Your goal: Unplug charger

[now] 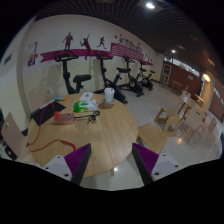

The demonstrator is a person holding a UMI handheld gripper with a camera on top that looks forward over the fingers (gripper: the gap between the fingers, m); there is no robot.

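**Approach stage, charger not yet found**

Gripper (110, 160) jaws stand open, holding nothing, well short of a round wooden tabletop (105, 130). On the tabletop's left, clutter; to its right, a white cup (109, 96). No charger can be picked out. Next likely comes locating it. Behind the tabletop, exercise bikes (110, 72); right of it, chairs (185, 115).

A round wooden tabletop (105, 132) lies ahead of the fingers (80, 157). Beyond them, at its far side, stand a white cup-like container (109, 97), a yellow-green thing (84, 104) and a few small items too blurred to tell.
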